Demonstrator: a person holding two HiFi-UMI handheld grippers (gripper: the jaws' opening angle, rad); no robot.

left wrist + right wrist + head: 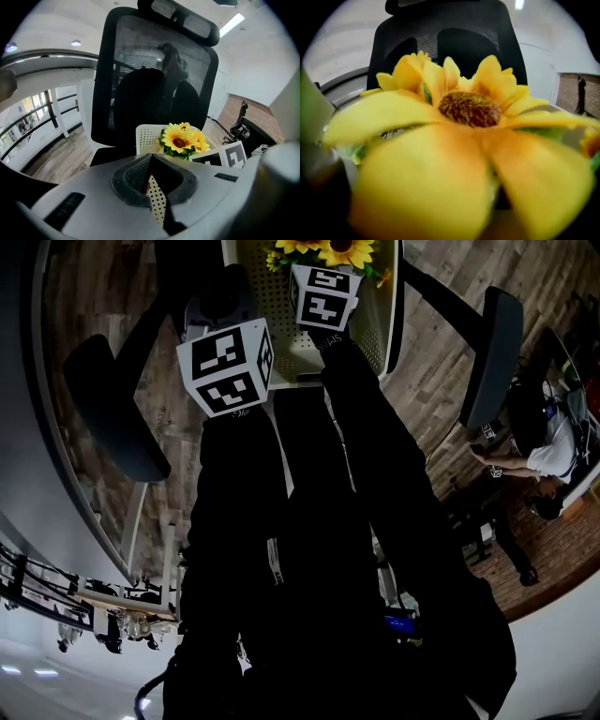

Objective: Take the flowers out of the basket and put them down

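Wood-plank flooring (441, 381) in brown and grey runs under a black mesh-backed office chair (140, 70). A white perforated plastic basket (375, 324) seems to sit on its seat, between the two padded armrests (492, 352). Yellow artificial sunflowers with dark centres (180, 140) stand in the far part of the basket. The left gripper (152, 185) has its jaws closed on the basket's near perforated wall, a strip of which shows between the pads. The right gripper (325, 282) is at the flowers with its jaws spread wide, and one bloom close in front fills its own view. Far to the left a railing with glass panels (28, 131) edges the floor, and long ceiling lights (232, 23) shine overhead. At the right a person in a white top (548, 460) sits at a desk, well apart from the chair
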